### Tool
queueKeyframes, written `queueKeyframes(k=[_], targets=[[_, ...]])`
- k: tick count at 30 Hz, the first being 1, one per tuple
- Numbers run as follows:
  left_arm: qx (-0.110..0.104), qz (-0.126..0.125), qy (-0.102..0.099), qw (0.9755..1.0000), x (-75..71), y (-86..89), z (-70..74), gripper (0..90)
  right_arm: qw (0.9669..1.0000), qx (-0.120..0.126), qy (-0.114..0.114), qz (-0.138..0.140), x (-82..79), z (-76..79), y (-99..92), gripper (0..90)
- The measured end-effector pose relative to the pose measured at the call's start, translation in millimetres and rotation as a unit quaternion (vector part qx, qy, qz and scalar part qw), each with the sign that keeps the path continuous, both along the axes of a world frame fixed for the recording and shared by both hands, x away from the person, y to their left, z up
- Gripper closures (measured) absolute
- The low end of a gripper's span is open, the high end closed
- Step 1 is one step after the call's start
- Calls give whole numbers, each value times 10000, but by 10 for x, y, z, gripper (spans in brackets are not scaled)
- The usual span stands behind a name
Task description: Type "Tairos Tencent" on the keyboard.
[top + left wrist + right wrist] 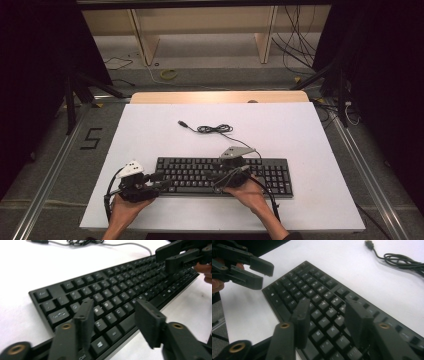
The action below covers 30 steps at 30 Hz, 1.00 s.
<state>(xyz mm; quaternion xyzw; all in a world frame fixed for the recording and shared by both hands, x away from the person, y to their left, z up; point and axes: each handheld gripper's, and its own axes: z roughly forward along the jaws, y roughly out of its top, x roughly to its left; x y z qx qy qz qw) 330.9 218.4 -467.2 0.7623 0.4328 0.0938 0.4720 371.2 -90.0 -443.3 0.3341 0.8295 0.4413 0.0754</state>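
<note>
Keyboard (pixel 223 176) lies near table's (pixel 150 125) front edge, long axis left-right. Left gripper (pixel 161 181) at its left end, jaws half-spread over the keys, gripping nothing. Right gripper (pixel 212 178) likewise half-open above mid-keyboard. USB cable (pixel 212 129) coiled behind.

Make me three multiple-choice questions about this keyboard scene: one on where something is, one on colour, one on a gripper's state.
1. Where does the cable's plug lie? A beyond the keyboard on the white table; B on the keys; C in a gripper.
2. What colour is the keyboard? A white; B black; C grey.
3. How are the left gripper jaws? A clamped on the cable; B apart over the keys, gripping nothing; C shut tight.

A: high view shows it on bare table.
B: dark body and keys.
C is wrong, B: a gap shows.
</note>
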Motion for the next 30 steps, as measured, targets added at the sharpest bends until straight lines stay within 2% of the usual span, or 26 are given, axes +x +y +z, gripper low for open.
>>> queueKeyframes(k=[6, 9, 16, 20, 30], targets=[[197, 125, 254, 9994, 32, 41, -28, 690, 9997, -137, 71, 198, 80, -16, 217, 707], [248, 116, 333, 9991, 47, 59, -42, 744, 9993, -269, 65, 266, 116, -28, 313, 766], [396, 98, 432, 9982, 76, 77, -61, 851, 9986, -366, 171, 331, 203, -92, 461, 872], [461, 90, 455, 9979, 88, 82, -70, 886, 9984, -411, 206, 343, 236, -118, 532, 900], [560, 102, 525, 9970, 123, 81, -92, 890, 9972, -612, 295, 327, 303, -194, 680, 900]])
